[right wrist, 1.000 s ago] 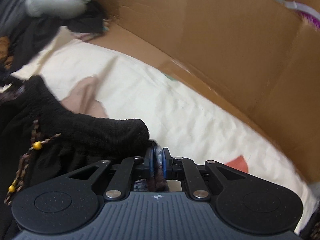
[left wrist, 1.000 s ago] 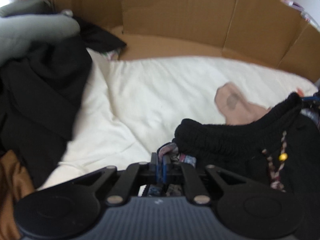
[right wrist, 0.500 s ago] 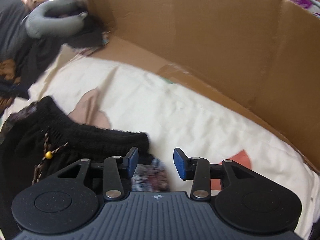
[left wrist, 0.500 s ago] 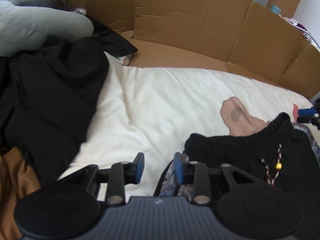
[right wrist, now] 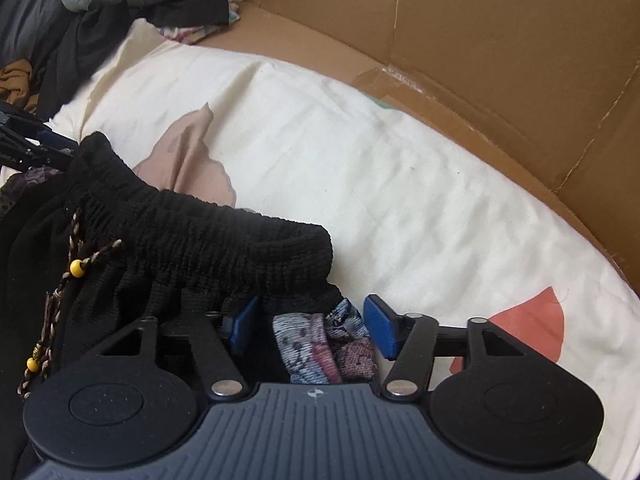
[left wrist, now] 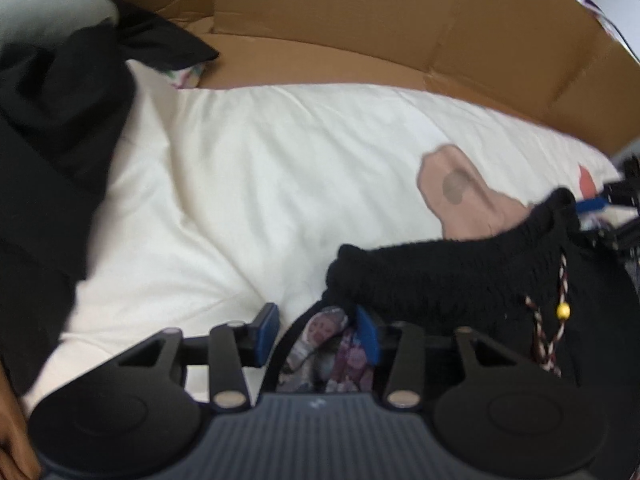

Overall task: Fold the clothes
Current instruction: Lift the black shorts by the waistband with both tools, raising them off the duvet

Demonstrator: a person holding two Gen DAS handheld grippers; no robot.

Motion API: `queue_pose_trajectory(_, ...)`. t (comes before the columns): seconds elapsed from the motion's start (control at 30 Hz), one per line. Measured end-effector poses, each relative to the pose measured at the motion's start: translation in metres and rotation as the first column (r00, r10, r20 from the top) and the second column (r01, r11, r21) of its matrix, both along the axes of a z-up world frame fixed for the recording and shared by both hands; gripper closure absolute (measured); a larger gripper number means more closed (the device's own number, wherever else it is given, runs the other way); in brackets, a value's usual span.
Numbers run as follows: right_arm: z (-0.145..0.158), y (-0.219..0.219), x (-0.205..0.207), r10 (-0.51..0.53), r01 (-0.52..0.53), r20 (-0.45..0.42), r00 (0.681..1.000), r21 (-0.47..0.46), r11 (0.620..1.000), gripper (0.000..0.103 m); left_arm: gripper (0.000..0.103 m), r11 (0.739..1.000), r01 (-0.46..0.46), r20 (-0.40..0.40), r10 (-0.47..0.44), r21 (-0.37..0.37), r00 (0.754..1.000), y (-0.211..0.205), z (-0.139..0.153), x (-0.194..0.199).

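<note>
Garment: black ribbed-waistband garment with a beaded braided drawstring (right wrist: pixel 192 232) lies on the near part of the cream bed sheet (left wrist: pixel 280 168), patterned lining showing.
Left tongs (left wrist: pixel 316 332): spread, gripping nothing, at the waistband's left corner.
Right tongs (right wrist: pixel 312 324): spread, straddling the lining at the right corner.
Progress: judged early; laid out, no fold visible.
Surroundings: heap of dark clothes (left wrist: pixel 52 132) far left; brown cardboard wall (right wrist: pixel 460 32) behind; neither blocks folding.

Ribbed black knit waistband (right wrist: pixel 224 240), smooth cream cotton sheet (right wrist: pixel 360 168), matt brown cardboard wall (right wrist: pixel 500 40).
</note>
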State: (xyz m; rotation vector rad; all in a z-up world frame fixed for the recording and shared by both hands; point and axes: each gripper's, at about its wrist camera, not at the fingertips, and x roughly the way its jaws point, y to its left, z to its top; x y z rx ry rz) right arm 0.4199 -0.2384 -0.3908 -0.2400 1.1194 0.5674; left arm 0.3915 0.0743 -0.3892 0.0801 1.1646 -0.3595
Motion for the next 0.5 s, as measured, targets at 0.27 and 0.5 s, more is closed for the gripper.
queue_pose_trajectory(0.27, 0.000, 0.003, 0.000, 0.033, -0.033, -0.004, 0.999, -0.002, 0.999, 0.050, 0.073, 0.998, 0.066, -0.024, -0.066, -0.011, 0.998, -0.010, -0.005, -0.009)
queue_pose_trajectory(0.5, 0.021, 0.012, -0.018, 0.090, -0.088, 0.061, 0.994, -0.045, 0.995, 0.085, 0.091, 0.996, 0.089, 0.063, -0.090, 0.026, 0.994, -0.017, 0.017, -0.020)
